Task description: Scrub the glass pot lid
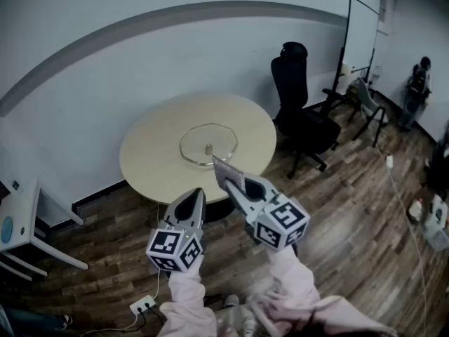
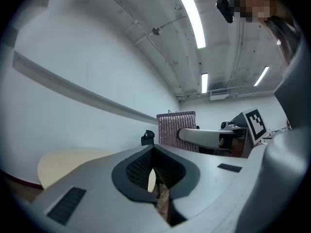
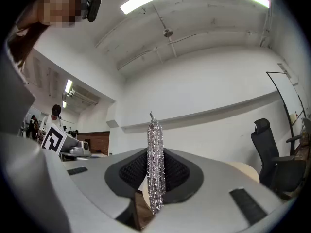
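A round glass pot lid [image 1: 208,144] with a small knob lies flat in the middle of a round beige table [image 1: 147,160]. My right gripper [image 1: 229,182] is shut on a silvery scrub cloth [image 1: 228,173], held on edge in front of the table's near rim. The right gripper view shows that cloth [image 3: 155,166] as a thin glittering strip pinched between the jaws. My left gripper [image 1: 193,196] hovers just left of it, shut with nothing in it. From the left gripper view, the cloth [image 2: 177,128] and the right gripper [image 2: 201,137] appear to the right.
A black office chair [image 1: 300,111] stands right of the table. A whiteboard [image 1: 361,34] and a folding chair [image 1: 370,109] are at the far right, with a person [image 1: 418,88] beyond. A white table's corner [image 1: 19,223] is at the left. A power strip [image 1: 142,305] lies on the wood floor.
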{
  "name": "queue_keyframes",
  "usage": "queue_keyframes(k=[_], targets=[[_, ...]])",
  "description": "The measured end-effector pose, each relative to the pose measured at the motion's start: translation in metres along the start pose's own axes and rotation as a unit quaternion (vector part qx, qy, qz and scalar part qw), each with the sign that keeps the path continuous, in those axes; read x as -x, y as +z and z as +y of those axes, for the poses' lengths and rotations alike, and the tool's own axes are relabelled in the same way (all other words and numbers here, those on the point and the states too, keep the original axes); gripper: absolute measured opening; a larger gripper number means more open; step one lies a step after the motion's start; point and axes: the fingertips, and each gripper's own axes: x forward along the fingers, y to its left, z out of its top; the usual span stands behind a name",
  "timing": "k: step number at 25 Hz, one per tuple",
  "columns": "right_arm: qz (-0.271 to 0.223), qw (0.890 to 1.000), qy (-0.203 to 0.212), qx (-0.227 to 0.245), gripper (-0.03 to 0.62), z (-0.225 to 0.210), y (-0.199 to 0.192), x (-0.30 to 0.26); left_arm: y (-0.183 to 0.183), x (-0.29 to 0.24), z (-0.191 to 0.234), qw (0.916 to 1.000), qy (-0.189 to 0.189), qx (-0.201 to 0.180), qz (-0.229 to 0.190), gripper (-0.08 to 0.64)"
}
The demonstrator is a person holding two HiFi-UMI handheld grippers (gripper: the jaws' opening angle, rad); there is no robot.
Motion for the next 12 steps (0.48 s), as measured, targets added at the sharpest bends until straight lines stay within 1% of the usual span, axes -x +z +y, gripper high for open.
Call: queue_keyframes(k=[12], targets=[[0.002, 1.000, -0.003, 0.002, 0.072, -0.0044, 0.0013, 0.0052, -0.0013, -0.0011, -0.0048, 1.0000, 0.002, 0.003, 0.002, -0.003]])
